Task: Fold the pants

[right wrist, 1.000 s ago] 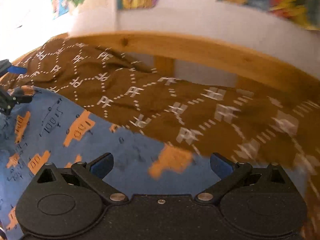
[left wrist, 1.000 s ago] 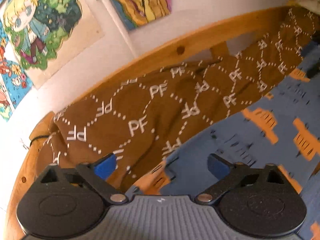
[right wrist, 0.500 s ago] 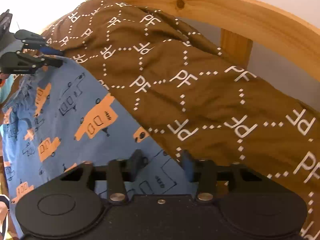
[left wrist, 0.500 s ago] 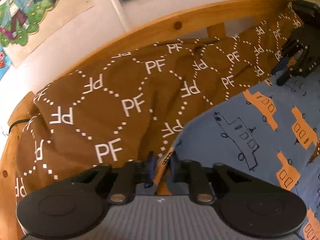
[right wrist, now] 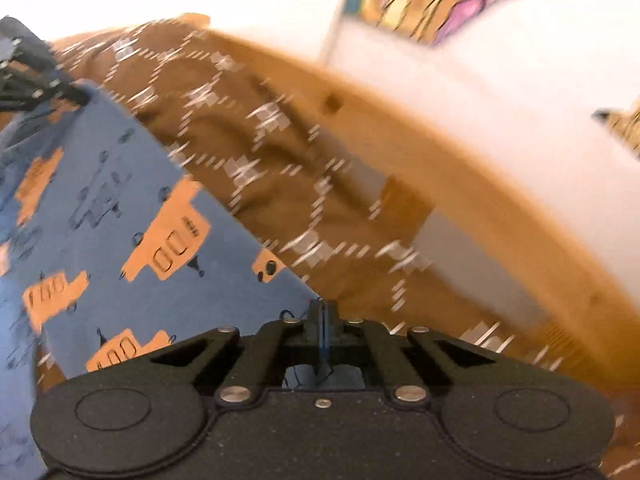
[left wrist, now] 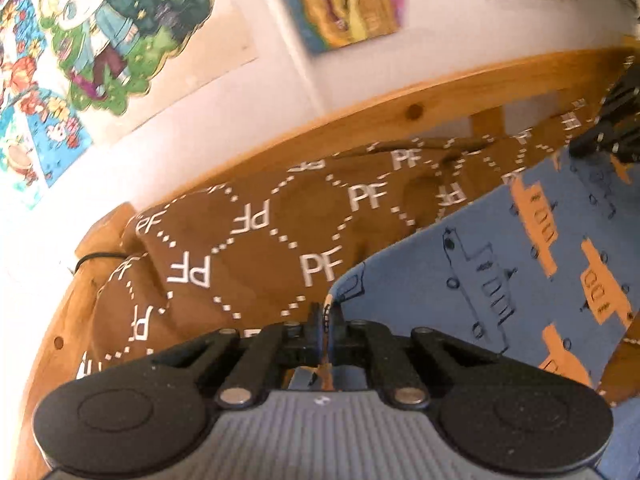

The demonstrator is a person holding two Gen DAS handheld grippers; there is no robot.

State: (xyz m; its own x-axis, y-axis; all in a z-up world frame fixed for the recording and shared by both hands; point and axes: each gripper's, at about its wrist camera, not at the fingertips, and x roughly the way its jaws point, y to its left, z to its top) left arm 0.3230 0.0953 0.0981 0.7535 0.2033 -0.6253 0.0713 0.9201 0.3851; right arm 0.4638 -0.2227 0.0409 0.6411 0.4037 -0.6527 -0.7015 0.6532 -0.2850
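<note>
The jaws of the left gripper (left wrist: 326, 314) are closed tight on one corner of the blue pants (left wrist: 500, 280), and those of the right gripper (right wrist: 322, 314) are pinched on another corner. Between the 2 grippers the pants, printed with orange trucks, are stretched above a brown blanket (left wrist: 256, 240) lettered PF. Beyond it a wooden bed frame (left wrist: 400, 108) and wall posters (left wrist: 112, 28) are seen.

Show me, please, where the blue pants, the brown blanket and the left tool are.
blue pants (left wrist: 500, 280): left wrist view, flat printed cloth.
brown blanket (left wrist: 260, 248): left wrist view, patterned middle.
left tool (left wrist: 326, 316): left wrist view, closed tips gripping the pants' edge.
</note>
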